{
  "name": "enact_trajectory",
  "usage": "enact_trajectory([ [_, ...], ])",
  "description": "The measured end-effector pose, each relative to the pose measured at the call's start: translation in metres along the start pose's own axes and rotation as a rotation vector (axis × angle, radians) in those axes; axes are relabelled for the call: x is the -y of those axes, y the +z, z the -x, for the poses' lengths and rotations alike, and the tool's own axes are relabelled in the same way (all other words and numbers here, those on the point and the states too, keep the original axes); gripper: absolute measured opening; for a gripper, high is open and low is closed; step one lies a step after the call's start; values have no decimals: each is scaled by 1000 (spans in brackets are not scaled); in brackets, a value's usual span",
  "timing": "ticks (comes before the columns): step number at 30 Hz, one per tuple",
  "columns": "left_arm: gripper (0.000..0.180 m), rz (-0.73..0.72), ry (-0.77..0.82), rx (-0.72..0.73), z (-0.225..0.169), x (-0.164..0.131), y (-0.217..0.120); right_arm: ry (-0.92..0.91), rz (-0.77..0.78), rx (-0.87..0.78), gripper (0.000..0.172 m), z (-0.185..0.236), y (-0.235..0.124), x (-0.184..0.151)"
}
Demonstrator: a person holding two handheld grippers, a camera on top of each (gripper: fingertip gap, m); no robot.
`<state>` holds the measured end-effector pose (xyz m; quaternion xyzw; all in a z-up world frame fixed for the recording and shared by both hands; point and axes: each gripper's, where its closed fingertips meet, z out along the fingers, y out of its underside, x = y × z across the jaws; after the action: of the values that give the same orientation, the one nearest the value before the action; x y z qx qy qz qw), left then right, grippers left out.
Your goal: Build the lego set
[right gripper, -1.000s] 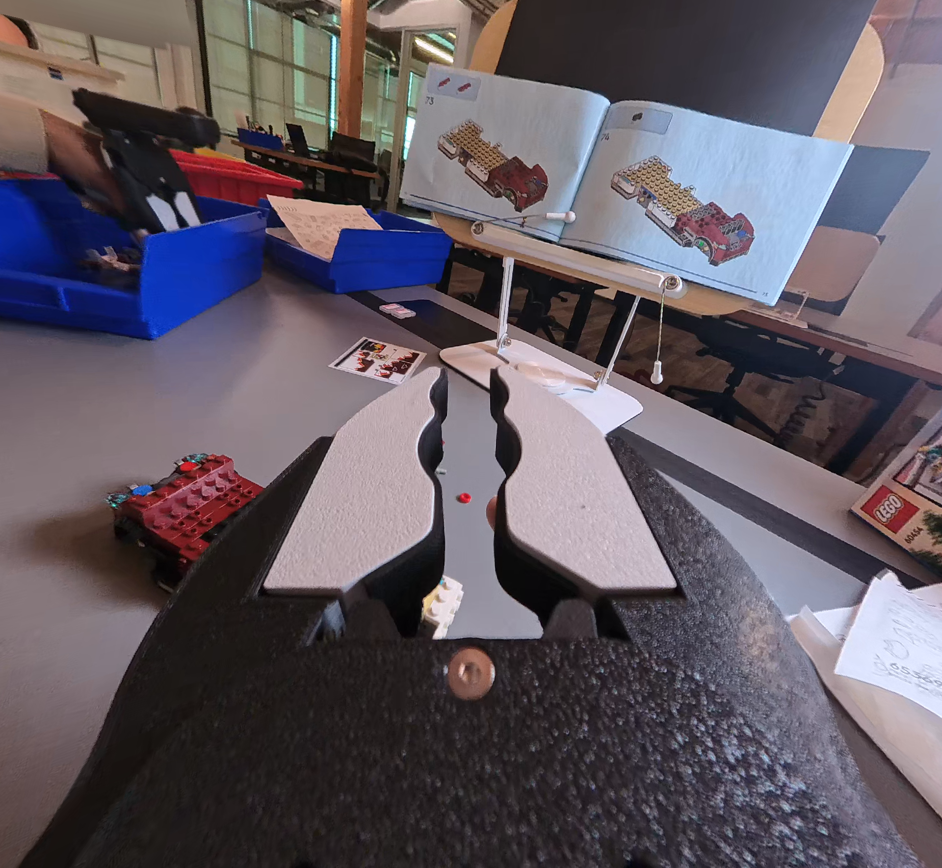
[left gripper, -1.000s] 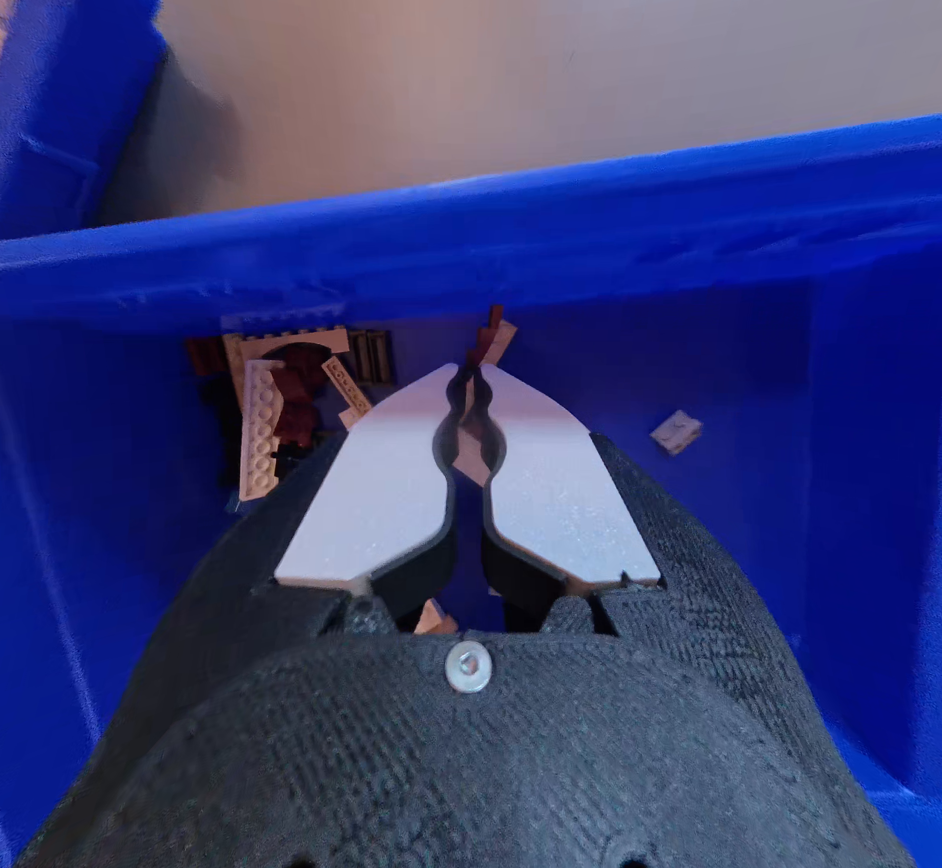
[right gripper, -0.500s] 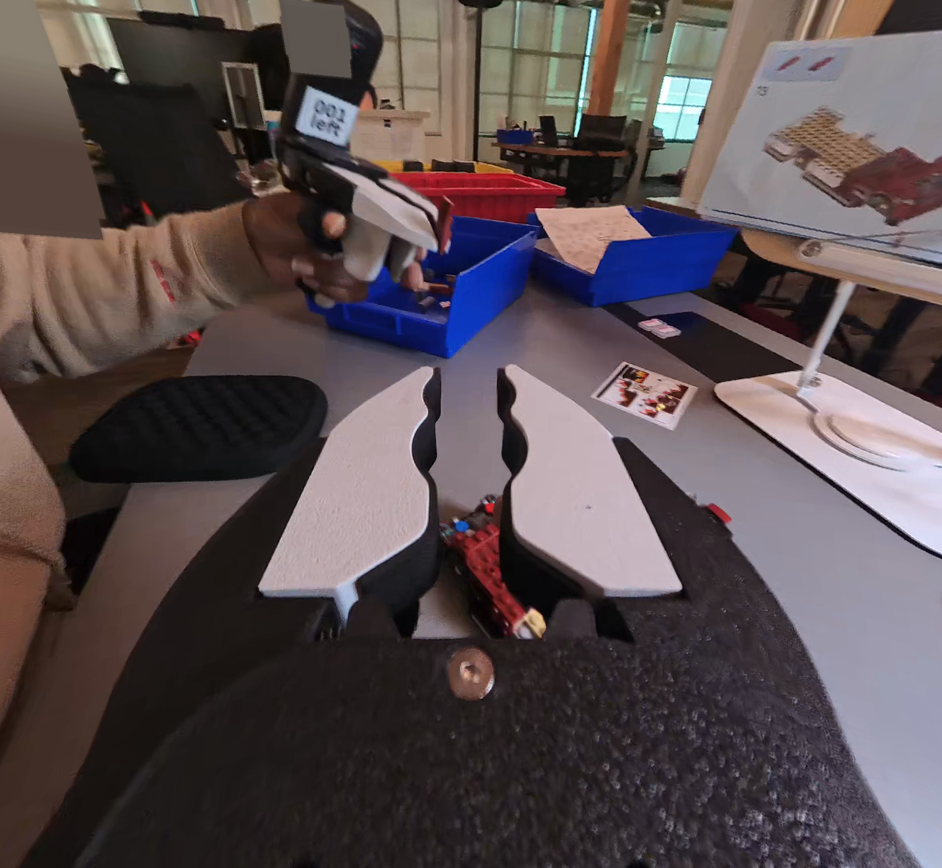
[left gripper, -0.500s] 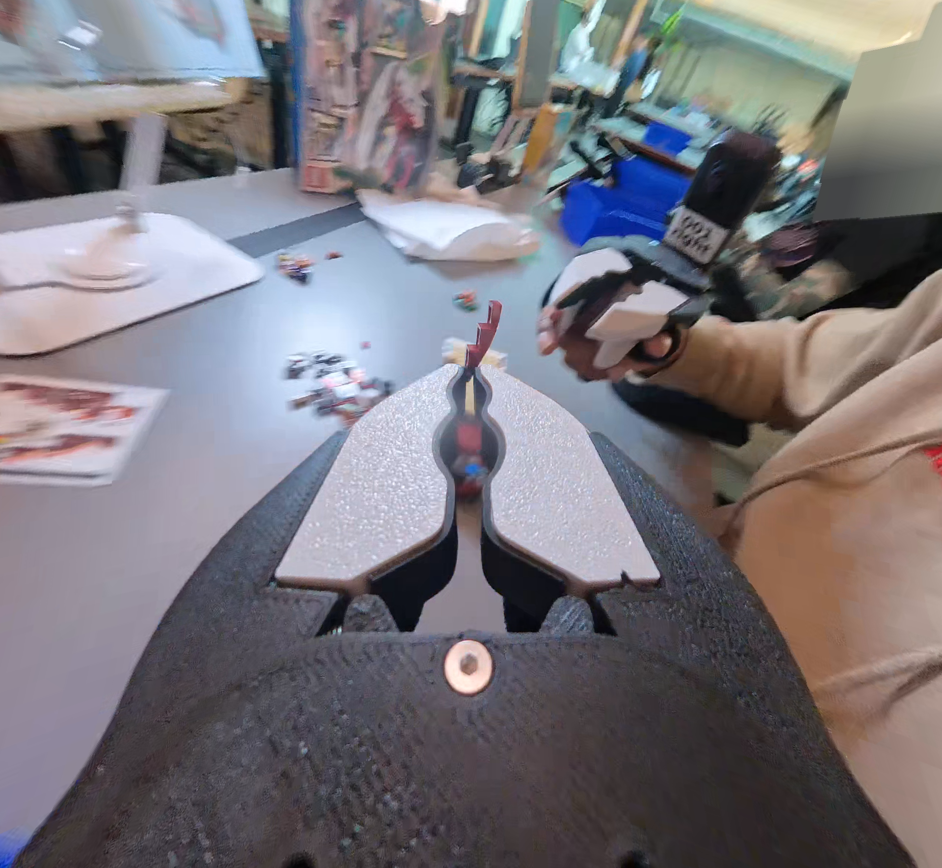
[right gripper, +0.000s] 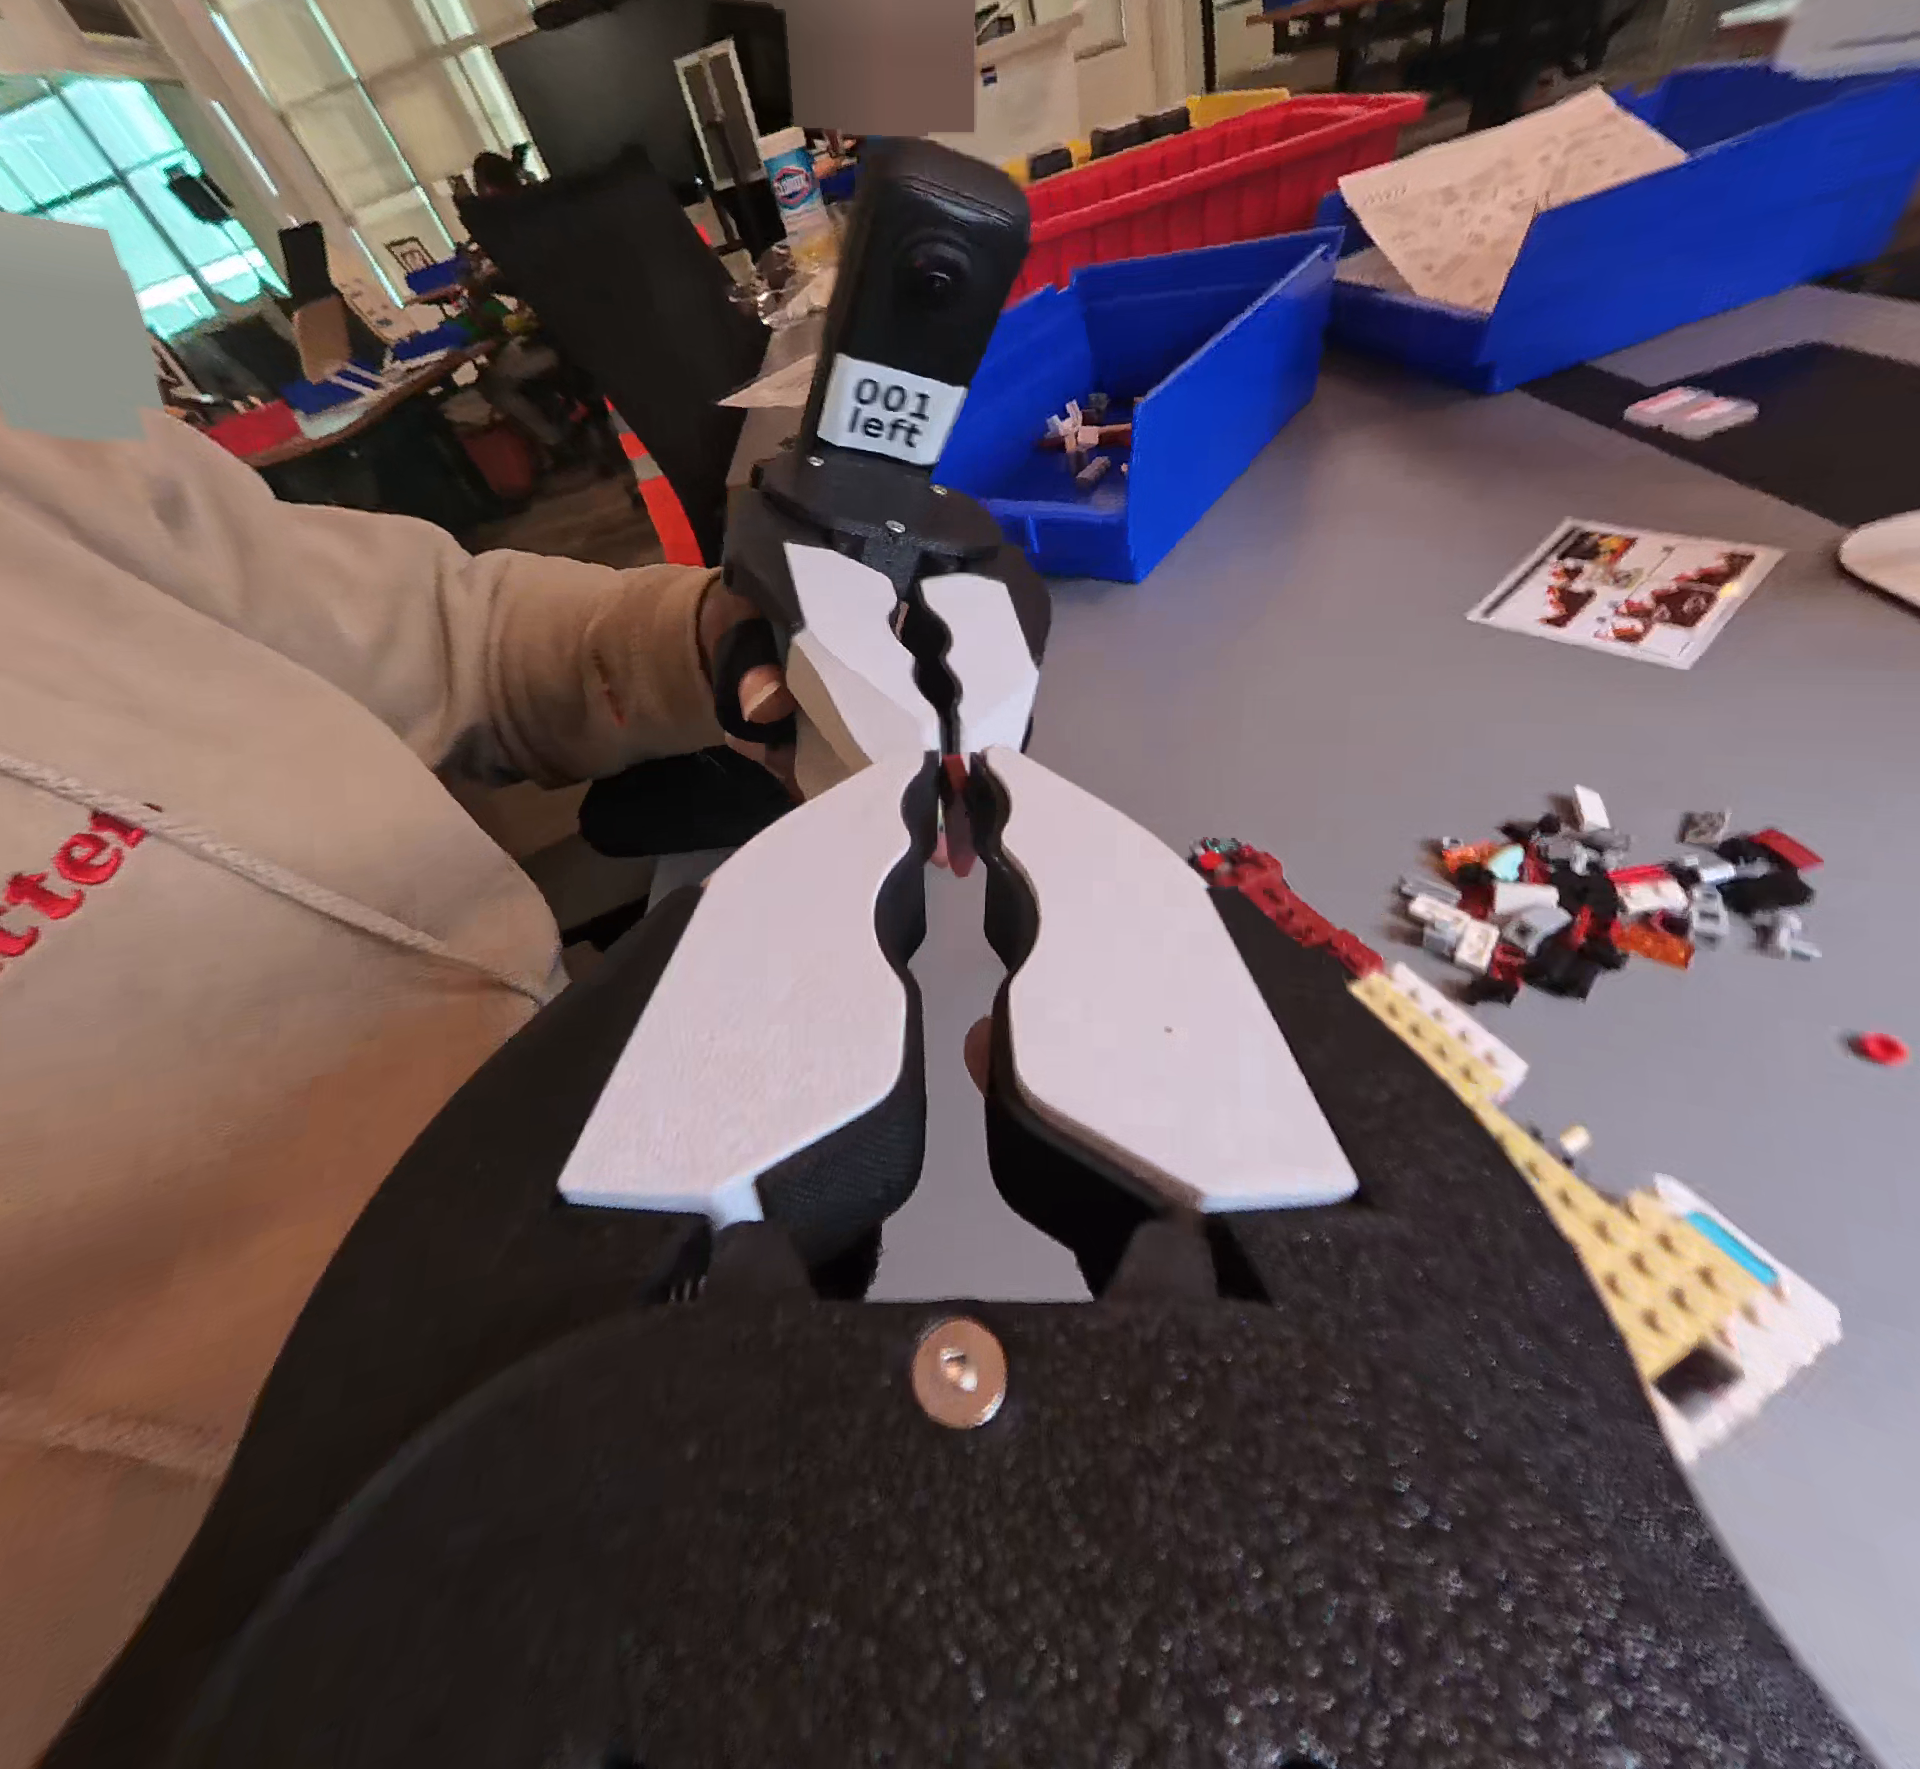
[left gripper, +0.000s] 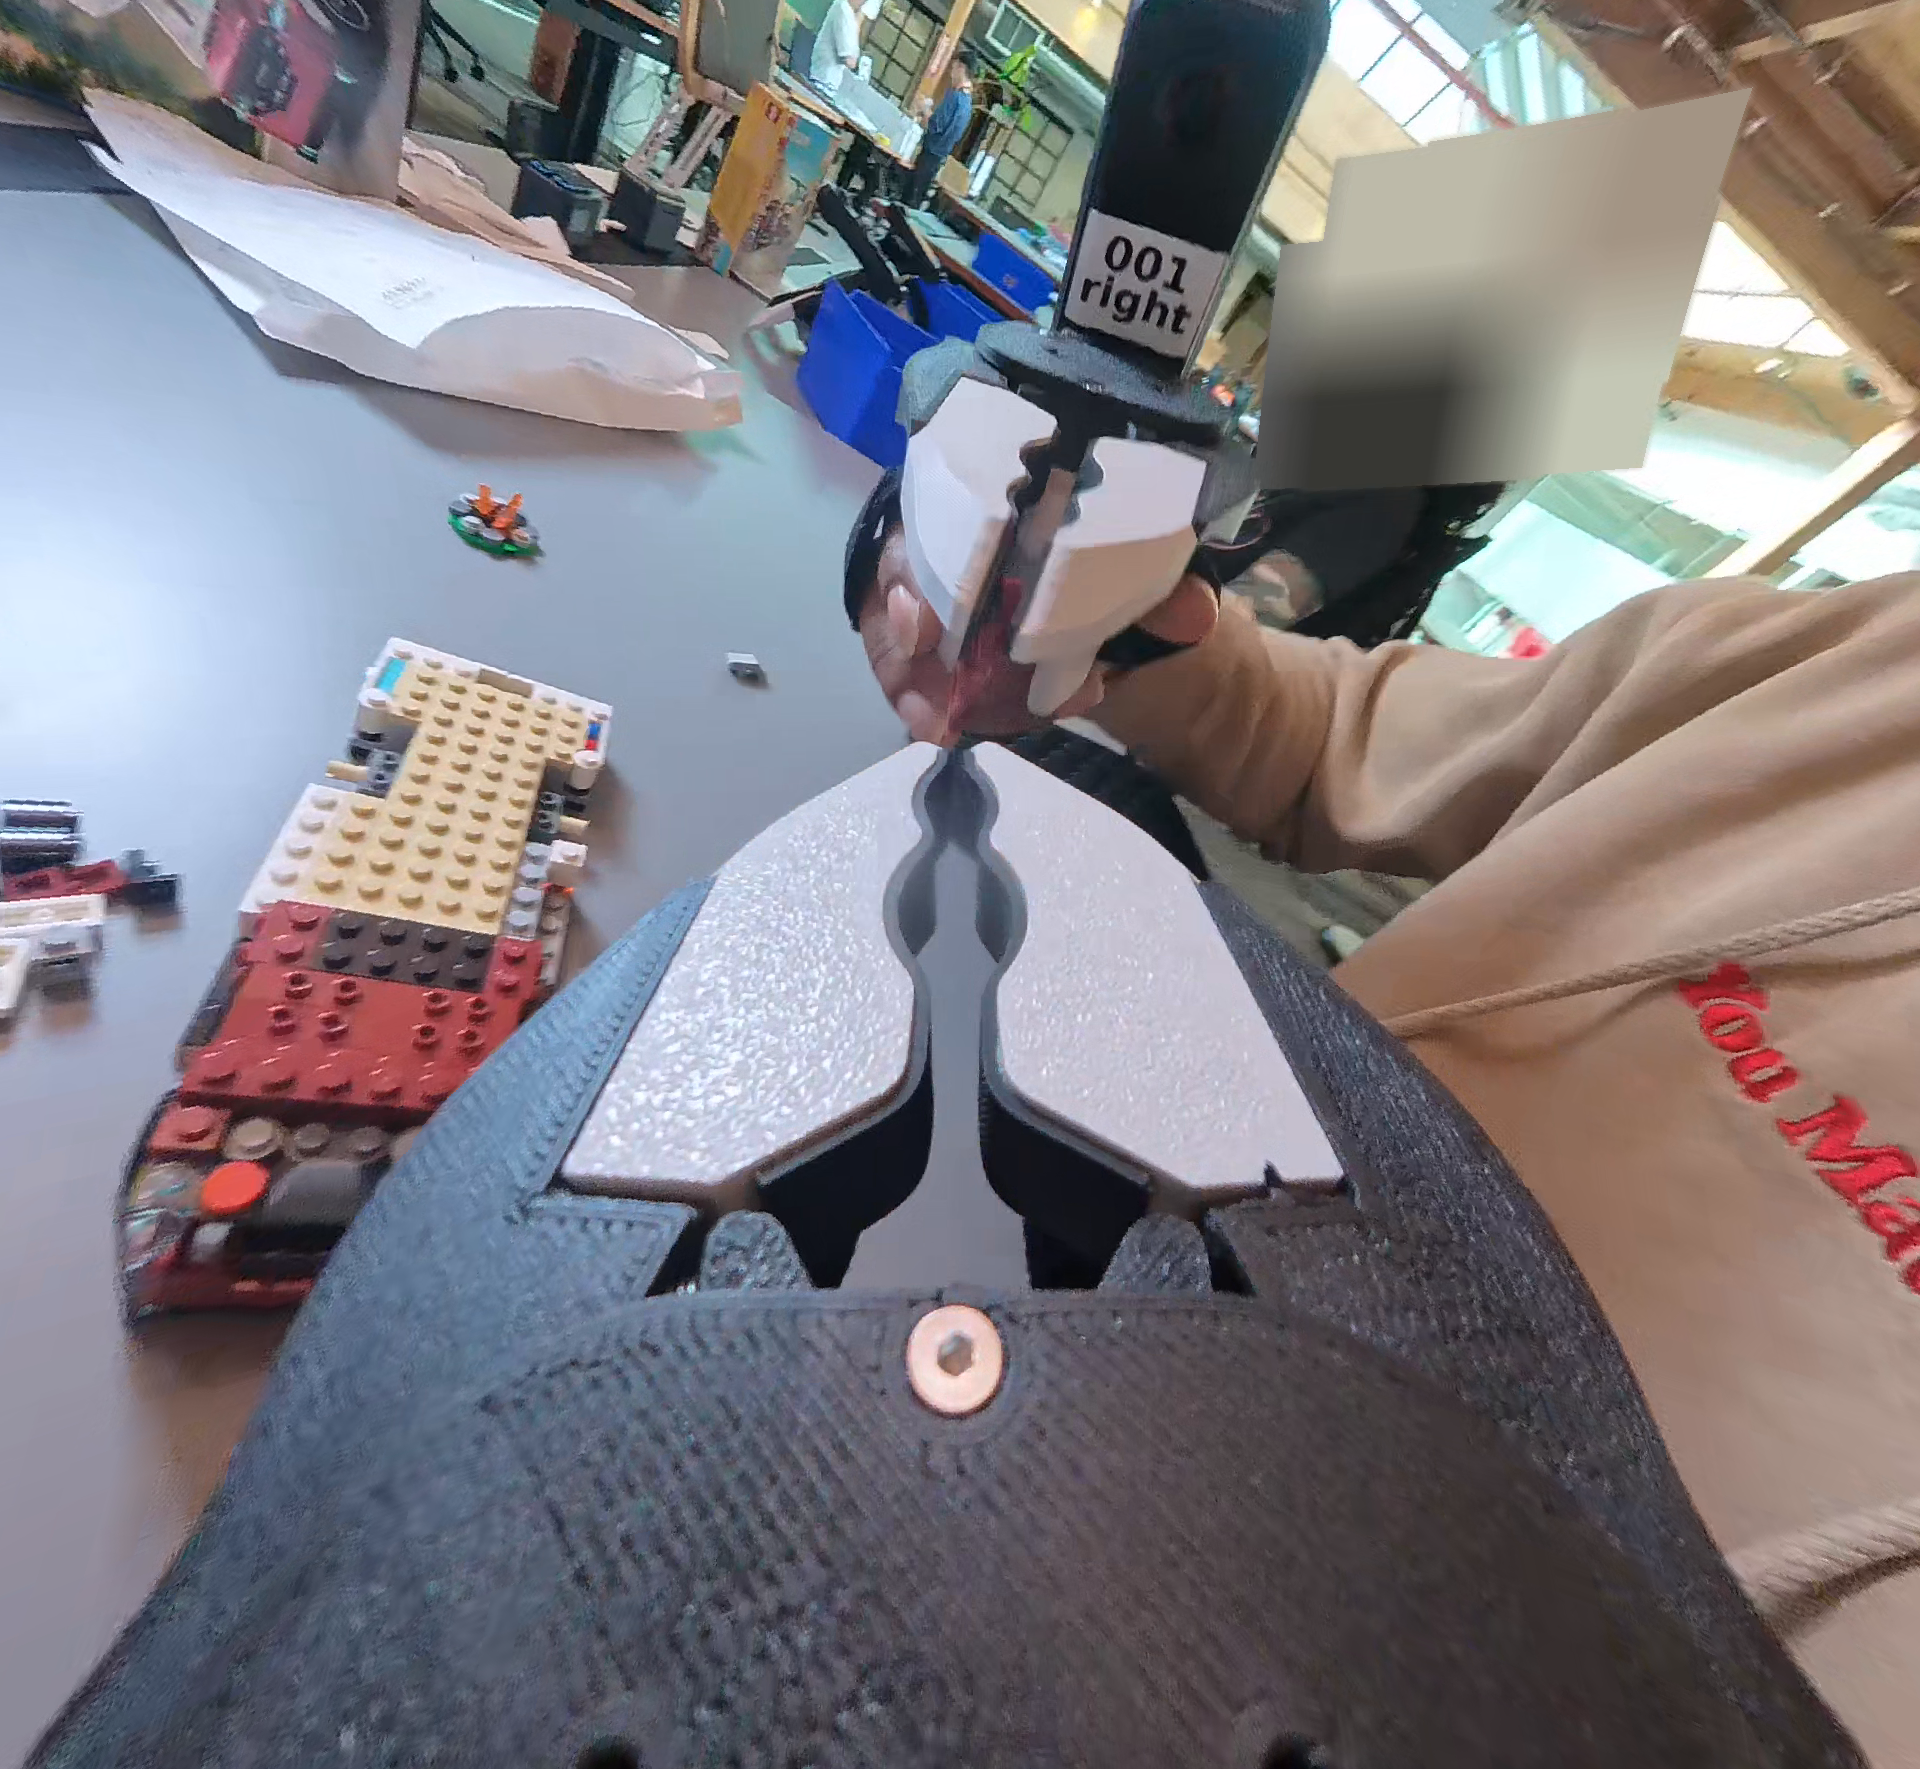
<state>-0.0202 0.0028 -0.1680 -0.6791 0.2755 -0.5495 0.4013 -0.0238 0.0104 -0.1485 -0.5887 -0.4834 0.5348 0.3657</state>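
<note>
The two grippers are held tip to tip above the grey surface (right gripper: pixel 1351 576), in front of a person in a tan sleeve (right gripper: pixel 416 639). The right gripper (right gripper: pixel 953 774) has its fingers (right gripper: pixel 1122 992) set narrow and pressed on a small dark red piece (right gripper: pixel 954 820). The left gripper (left gripper: pixel 953 763) has its fingers (left gripper: pixel 790 992) almost shut, with the tips closed on the end of the same red piece (left gripper: pixel 977 680). So the piece is held in the air between both grippers, at their tips.

Below and to one side, a flat brick model (left gripper: pixel 416 888) lies on the surface, with a tan top and a red end. Its edge is close under the right gripper. A heap of loose pieces (right gripper: pixel 1600 898) is seen just past the model. A small red stud (right gripper: pixel 1883 1046) lies alone near it. Blue bins (right gripper: pixel 1164 410) stand at the far edge, well apart from the grippers, with a red bin (right gripper: pixel 1226 171) behind them. A picture sheet (right gripper: pixel 1621 592) lies flat beyond the heap. Bare surface is seen between the bins and the grippers.
</note>
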Motion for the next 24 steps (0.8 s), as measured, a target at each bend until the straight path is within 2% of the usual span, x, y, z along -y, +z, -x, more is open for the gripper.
enact_trajectory([
  [2, 7, 13, 98, 80, 11, -1, -7, 137, 93, -24, 6, -20, -16, -16],
  [5, 8, 8, 269, 233, 31, 6, -26, 351, 307, -108, 6, -60, -43, -65],
  [9, 6, -14, 314, 345, 55, 11, -44, 520, 481, -125, 6, -83, -58, -113],
  [15, 7, 20, 314, 401, 74, 0, -49, 453, 653, -174, 10, -97, -66, -138],
  [20, 7, 33, 341, 410, 76, -2, -48, 397, 664, -237, 19, -112, -77, -134],
  [24, 7, 15, 347, 414, 75, 2, -50, 338, 625, -280, 19, -117, -85, -125],
])
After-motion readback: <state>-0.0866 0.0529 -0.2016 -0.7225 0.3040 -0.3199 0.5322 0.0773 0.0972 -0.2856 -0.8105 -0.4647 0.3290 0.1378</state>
